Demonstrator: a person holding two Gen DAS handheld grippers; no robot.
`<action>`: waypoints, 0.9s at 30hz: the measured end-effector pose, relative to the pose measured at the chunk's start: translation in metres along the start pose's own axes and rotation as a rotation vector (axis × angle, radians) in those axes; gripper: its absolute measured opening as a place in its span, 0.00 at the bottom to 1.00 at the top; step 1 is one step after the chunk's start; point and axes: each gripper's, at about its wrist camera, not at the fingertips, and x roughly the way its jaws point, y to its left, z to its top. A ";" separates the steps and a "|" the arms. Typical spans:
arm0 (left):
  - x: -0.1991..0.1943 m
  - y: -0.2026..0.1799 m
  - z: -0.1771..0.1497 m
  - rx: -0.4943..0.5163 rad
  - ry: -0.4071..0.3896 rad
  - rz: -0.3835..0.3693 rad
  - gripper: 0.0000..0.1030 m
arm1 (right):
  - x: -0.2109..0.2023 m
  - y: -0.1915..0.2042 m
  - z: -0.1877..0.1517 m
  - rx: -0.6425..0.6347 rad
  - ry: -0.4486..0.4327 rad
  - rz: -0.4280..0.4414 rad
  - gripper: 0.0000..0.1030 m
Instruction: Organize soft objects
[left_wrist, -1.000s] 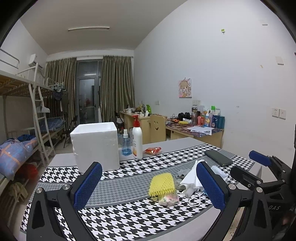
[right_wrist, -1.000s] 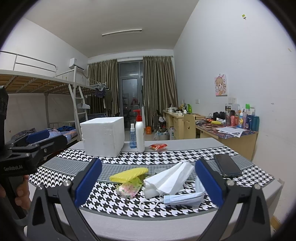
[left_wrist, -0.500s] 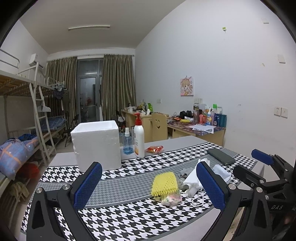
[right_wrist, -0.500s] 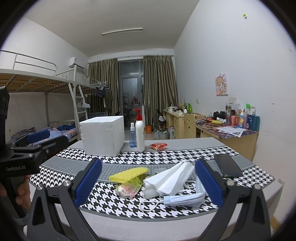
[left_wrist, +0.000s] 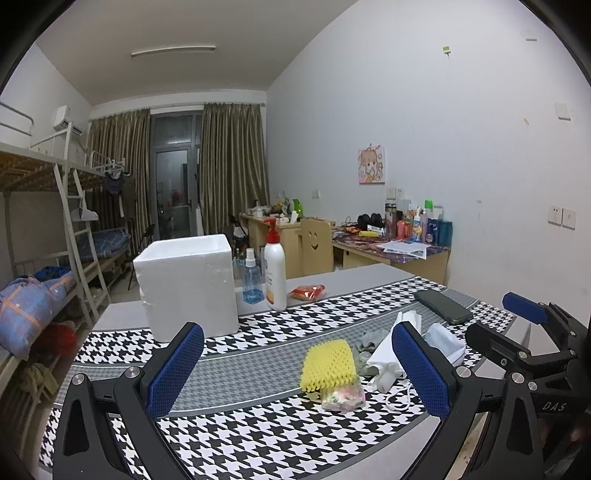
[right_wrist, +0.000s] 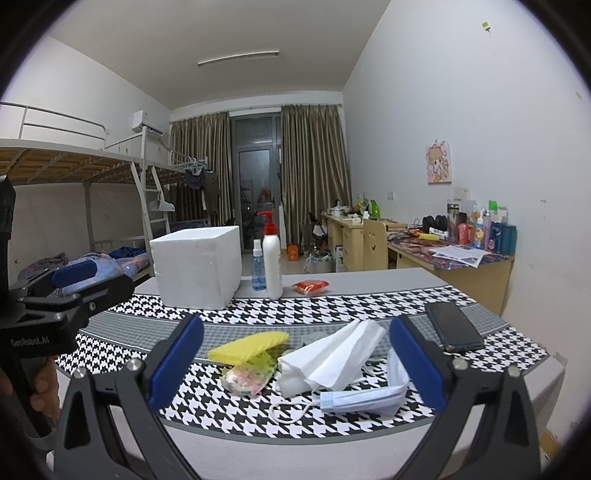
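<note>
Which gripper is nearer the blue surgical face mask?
Right. The right gripper hovers open just before the blue surgical face mask; the left gripper sits farther left, facing the yellow sponge.

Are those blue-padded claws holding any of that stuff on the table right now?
No. The left gripper and the right gripper both stand open and empty; the yellow textured sponge and the white folded cloth lie untouched on the table.

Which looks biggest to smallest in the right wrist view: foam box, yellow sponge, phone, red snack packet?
1. foam box
2-3. yellow sponge and phone, too alike to rank
4. red snack packet, though it lies farther back
</note>
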 end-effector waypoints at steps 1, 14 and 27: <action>0.002 0.000 0.000 0.002 0.005 0.000 0.99 | 0.002 -0.001 0.000 0.002 0.003 -0.002 0.99; 0.041 -0.006 -0.004 0.019 0.096 -0.014 0.99 | 0.026 -0.016 -0.005 0.026 0.068 -0.043 0.99; 0.075 -0.020 -0.009 0.065 0.180 -0.039 0.99 | 0.043 -0.036 -0.013 0.057 0.126 -0.086 0.99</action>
